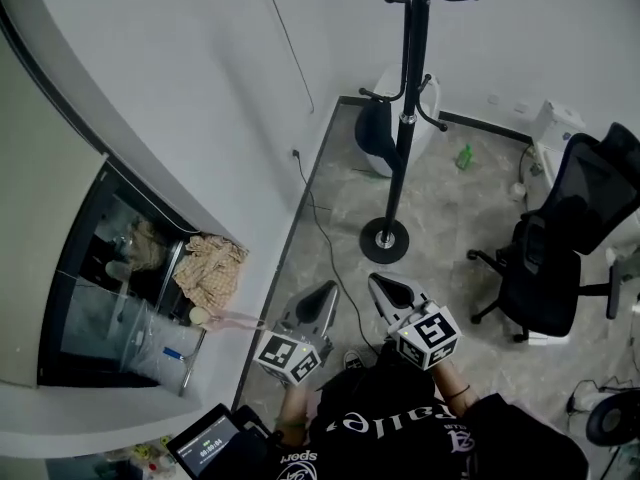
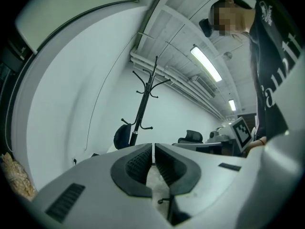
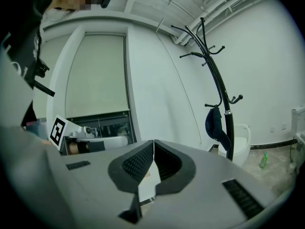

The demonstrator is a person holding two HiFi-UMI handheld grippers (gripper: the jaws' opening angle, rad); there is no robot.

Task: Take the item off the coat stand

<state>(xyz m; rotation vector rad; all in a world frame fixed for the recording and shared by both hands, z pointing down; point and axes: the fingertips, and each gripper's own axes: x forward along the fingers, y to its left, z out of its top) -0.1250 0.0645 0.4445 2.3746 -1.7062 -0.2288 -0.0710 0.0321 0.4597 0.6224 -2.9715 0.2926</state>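
Cap, dark, hangs on a low hook on the left side of the coat stand, at the far end of the floor by the wall. A sideways tug could catch it on the hook and rock the thin stand, so it likely needs lifting up and off. Shut jaws would only knock it. The left gripper and right gripper are held low and near, side by side, aimed at the stand. Both pairs of jaws are pressed together and hold nothing.

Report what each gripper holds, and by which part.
Nothing held: left gripper and right gripper are shut and empty. The cap hangs on the coat stand.
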